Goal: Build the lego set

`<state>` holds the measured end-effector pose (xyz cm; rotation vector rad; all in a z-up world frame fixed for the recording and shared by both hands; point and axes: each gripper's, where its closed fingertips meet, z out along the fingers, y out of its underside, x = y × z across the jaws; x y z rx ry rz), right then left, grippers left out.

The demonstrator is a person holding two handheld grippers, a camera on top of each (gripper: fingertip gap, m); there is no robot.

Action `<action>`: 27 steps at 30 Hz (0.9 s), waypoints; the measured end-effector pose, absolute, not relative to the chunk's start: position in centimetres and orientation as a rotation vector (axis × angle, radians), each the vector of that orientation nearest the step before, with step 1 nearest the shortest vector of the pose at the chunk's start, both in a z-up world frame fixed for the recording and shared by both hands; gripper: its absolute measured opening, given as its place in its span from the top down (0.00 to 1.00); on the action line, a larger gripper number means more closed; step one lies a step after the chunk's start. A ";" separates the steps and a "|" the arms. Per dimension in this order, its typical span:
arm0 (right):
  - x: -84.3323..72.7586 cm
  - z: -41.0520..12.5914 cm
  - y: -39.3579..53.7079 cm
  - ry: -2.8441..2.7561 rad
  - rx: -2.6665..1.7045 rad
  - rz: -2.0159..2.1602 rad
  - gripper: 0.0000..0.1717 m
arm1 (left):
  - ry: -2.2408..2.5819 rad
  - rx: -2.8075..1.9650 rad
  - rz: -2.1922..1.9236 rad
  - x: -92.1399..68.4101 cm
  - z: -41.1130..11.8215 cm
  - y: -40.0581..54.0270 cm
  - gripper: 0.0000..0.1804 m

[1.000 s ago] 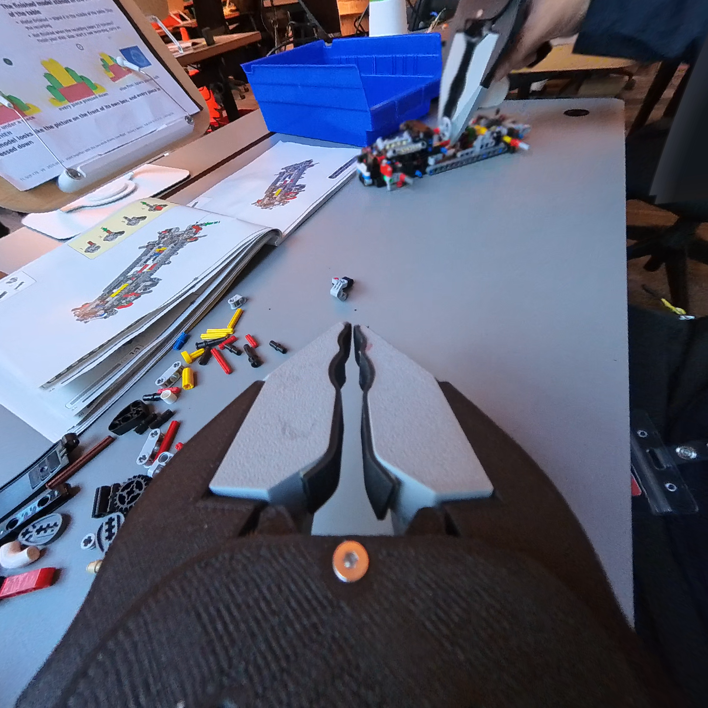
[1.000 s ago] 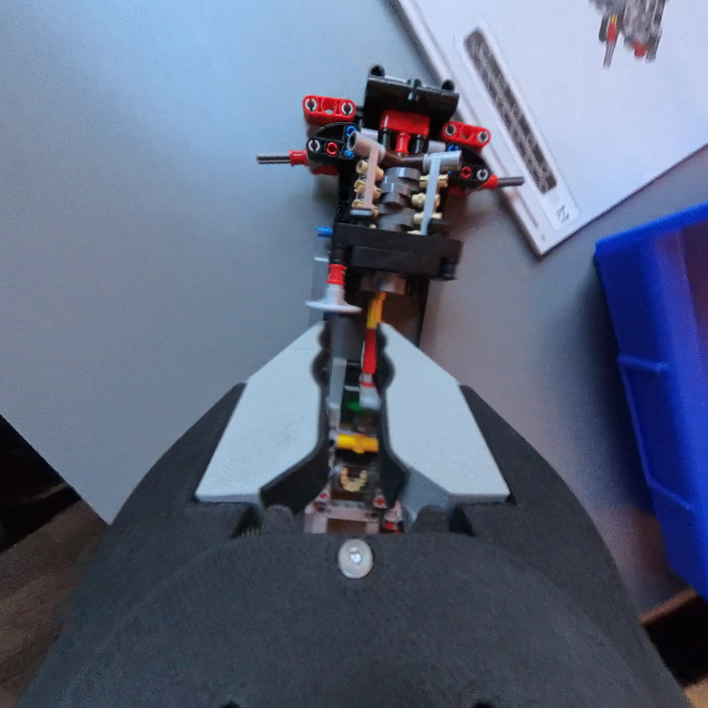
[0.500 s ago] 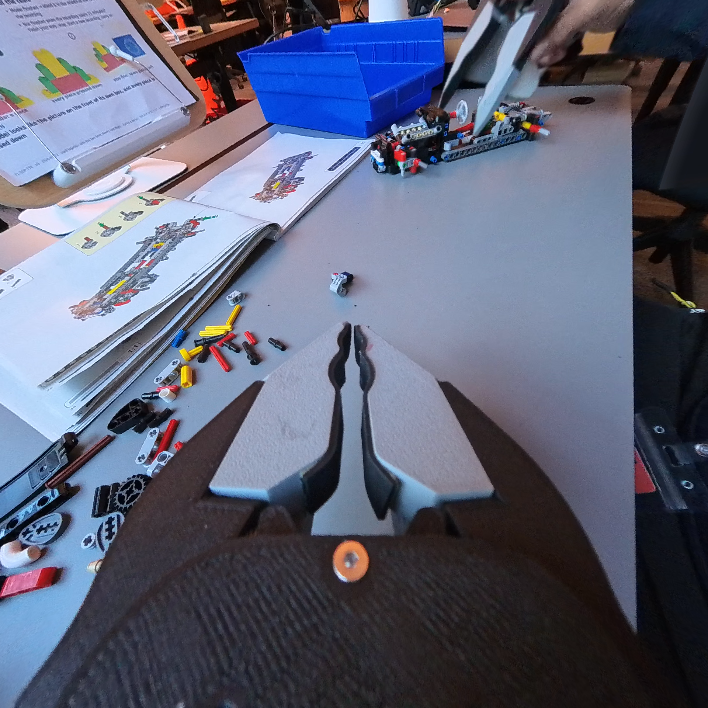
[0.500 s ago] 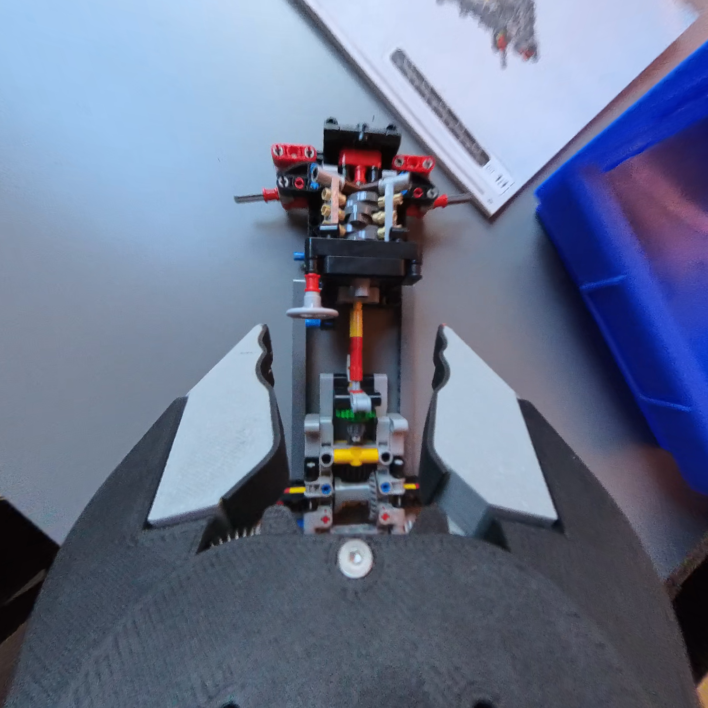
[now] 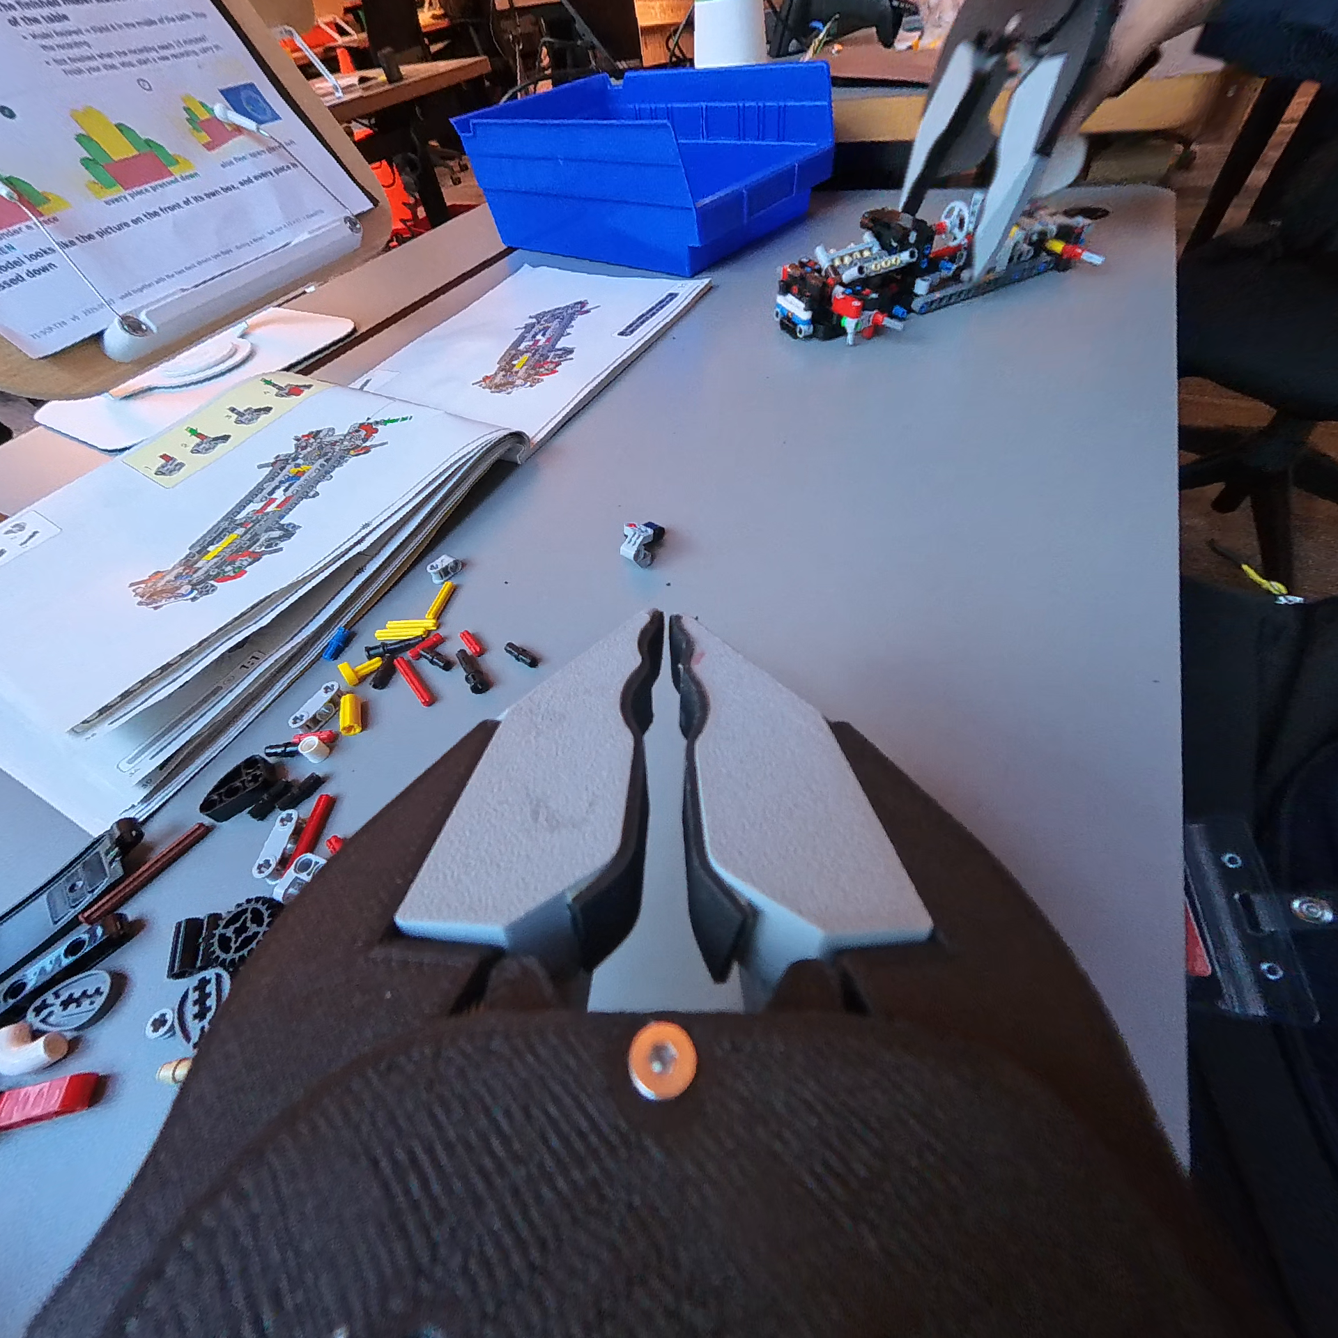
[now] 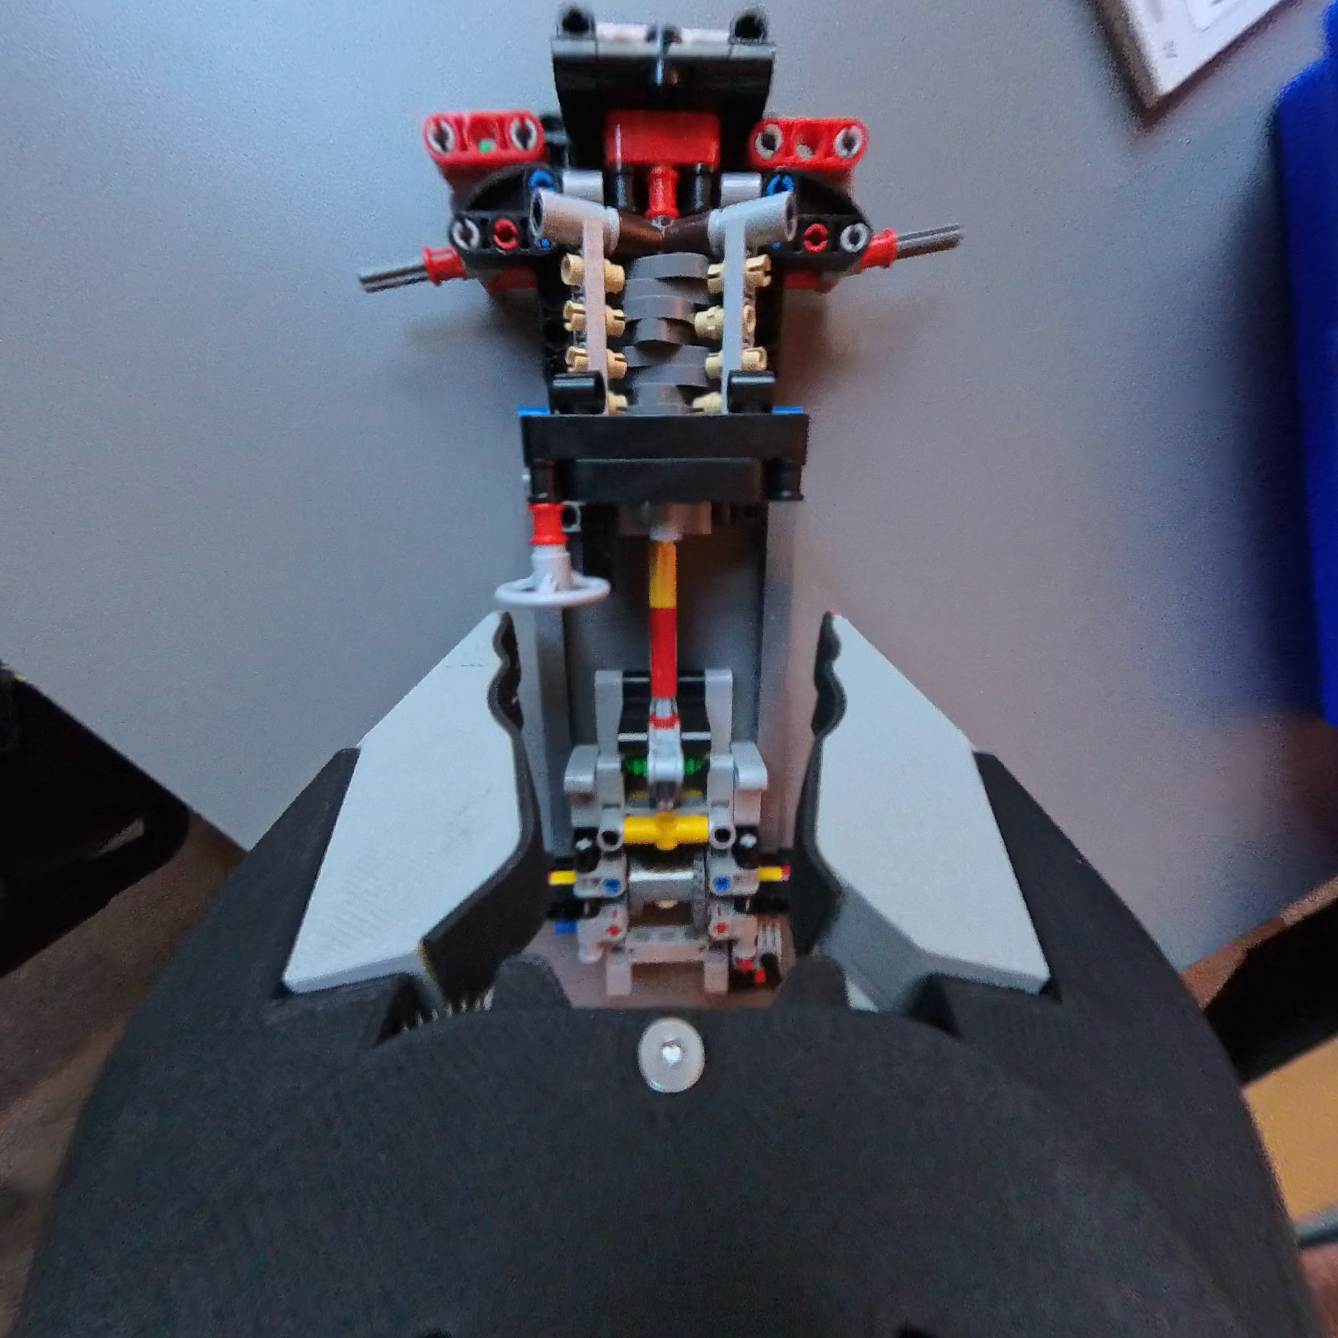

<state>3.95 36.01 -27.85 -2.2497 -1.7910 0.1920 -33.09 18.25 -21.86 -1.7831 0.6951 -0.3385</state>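
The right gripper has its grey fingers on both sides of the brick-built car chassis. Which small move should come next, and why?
Probably close the right gripper on the brick-built car chassis: its fingers straddle the grey side rails, with a gap visible on the right.

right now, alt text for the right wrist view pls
The right tool is open, its fingers straddling the rear of a brick-built car chassis lying on a grey table. A blue bin edges in at right.

The open right tool (image 6: 670,637) straddles the brick-built chassis (image 6: 662,449).
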 end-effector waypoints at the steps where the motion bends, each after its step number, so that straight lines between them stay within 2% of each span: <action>1: 3.8 -26.8 35.8 -1.754 -2.235 0.210 0.53 | 0.689 -1.780 -0.340 -33.1 -21.8 18.2 1.00; 5: 0.4 -21.3 35.2 -1.585 -2.044 0.285 0.55 | 0.711 -1.751 -0.350 -32.3 -21.5 17.2 1.00; 9: -10.3 -16.5 33.6 -1.433 -1.812 0.497 0.61 | 0.787 -1.758 -0.291 -31.4 -22.1 17.0 1.00; 12: -18.4 -18.0 33.8 -1.557 -1.690 0.344 0.60 | 0.811 -1.762 -0.282 -31.1 -22.4 16.9 1.00; 19: -31.6 -26.2 38.7 -1.905 -1.499 -0.147 0.56 | 0.795 -1.755 -0.330 -31.2 -22.1 16.8 1.00; 24: -34.0 -28.1 39.8 -2.073 -1.395 -0.238 0.92 | 0.779 -1.734 -0.376 -31.3 -21.6 16.5 1.00; 27: -34.3 -26.1 40.4 -2.042 -1.422 -0.218 1.00 | 0.781 -1.735 -0.382 -31.2 -21.6 16.4 1.00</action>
